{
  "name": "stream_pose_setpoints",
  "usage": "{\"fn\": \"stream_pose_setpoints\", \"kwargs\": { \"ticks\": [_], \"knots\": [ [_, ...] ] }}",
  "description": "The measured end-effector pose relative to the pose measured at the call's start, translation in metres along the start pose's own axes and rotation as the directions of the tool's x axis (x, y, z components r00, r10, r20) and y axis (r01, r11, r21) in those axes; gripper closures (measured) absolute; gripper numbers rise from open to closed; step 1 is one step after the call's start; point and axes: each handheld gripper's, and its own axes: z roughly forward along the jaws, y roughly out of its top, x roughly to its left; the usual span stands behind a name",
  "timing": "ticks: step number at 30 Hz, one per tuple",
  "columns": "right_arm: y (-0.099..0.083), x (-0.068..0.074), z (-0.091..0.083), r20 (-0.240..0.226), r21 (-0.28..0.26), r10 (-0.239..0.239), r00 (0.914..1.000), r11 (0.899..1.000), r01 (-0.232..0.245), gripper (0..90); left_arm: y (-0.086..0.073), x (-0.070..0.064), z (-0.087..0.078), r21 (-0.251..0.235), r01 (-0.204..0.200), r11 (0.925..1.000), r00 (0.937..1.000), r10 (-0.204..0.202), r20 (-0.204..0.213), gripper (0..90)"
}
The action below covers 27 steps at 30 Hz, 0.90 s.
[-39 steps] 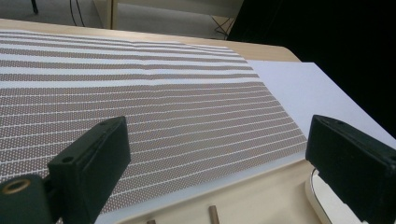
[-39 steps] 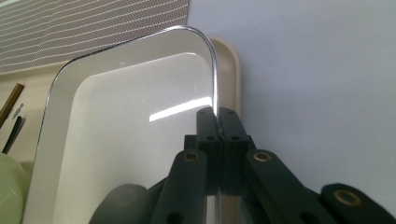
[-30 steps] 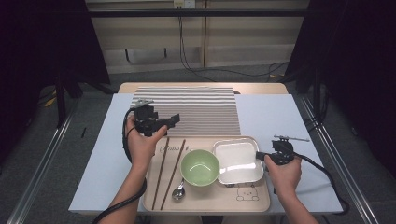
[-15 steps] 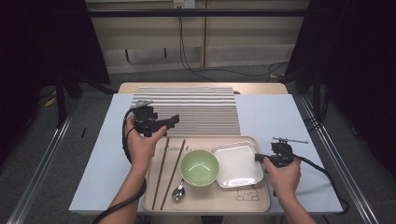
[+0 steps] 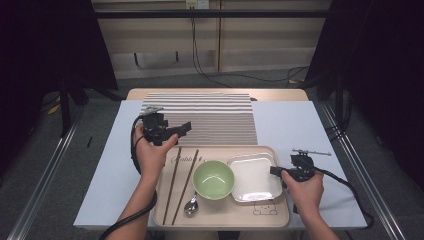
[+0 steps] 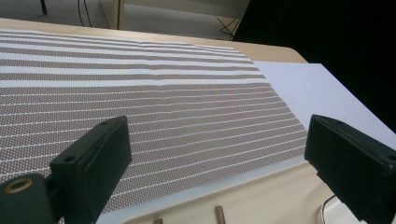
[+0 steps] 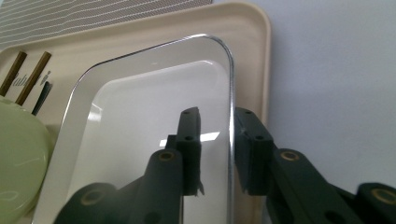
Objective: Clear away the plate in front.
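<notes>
Green bowl (image 5: 213,179) crowds plate (image 5: 254,177); right side free.

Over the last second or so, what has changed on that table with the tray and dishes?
The right hand-held gripper pulled the white square plate along the tray, toward the person and slightly left, its jaws closed on the plate's right rim. The left hand-held gripper, open above the striped mat, kept its place. The green bowl, chopsticks and spoon did not move.

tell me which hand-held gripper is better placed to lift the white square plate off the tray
Right. The right hand-held gripper already has its jaws either side of the white plate rim at the tray edge. The left hand-held gripper hangs open over the striped mat, away from the plate.
</notes>
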Motion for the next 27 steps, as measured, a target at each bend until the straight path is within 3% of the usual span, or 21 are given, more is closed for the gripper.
{"fn": "stream_pose_setpoints", "kwargs": {
  "ticks": [14, 16, 19, 21, 23, 25, 27],
  "knots": [
    [-0.007, 0.001, -0.005, -0.014, -0.025, -0.045, 0.9989, 0.999, 0.044, 58.2, 0.000, 0.006, 0.001, 0.004, 0.011, 0.9999, 0.9999, -0.011, -0.013, 7.1],
    [-0.008, 0.000, -0.007, -0.008, -0.071, -0.081, 0.9967, 0.994, 0.080, 55.7, 0.001, 0.005, -0.001, -0.006, 0.006, 1.0000, 0.9999, -0.006, -0.013, 7.0],
    [-0.008, -0.001, -0.013, -0.047, -0.163, -0.113, 0.9925, 0.981, 0.104, 49.9, 0.003, 0.004, -0.003, -0.016, 0.011, 0.9998, 0.9998, -0.012, -0.013, 7.0],
    [-0.007, -0.003, -0.013, -0.049, -0.172, -0.141, 0.9888, 0.976, 0.130, 45.6, 0.003, 0.005, -0.003, -0.017, 0.014, 0.9998, 0.9999, -0.014, -0.010, 7.0],
    [-0.006, -0.005, -0.013, -0.028, -0.189, -0.184, 0.9825, 0.966, 0.175, 44.7, 0.003, 0.006, -0.003, -0.017, 0.011, 0.9998, 0.9998, -0.011, -0.016, 7.1],
    [-0.005, -0.006, -0.015, -0.039, -0.218, -0.215, 0.9758, 0.955, 0.202, 42.7, 0.002, 0.007, -0.003, -0.010, 0.012, 0.9999, 0.9998, -0.012, -0.017, 7.1],
    [-0.004, -0.007, -0.017, -0.038, -0.228, -0.221, 0.9746, 0.952, 0.207, 37.3, 0.001, 0.007, -0.003, -0.014, 0.013, 0.9998, 0.9997, -0.014, -0.018, 7.0]
  ]
}}
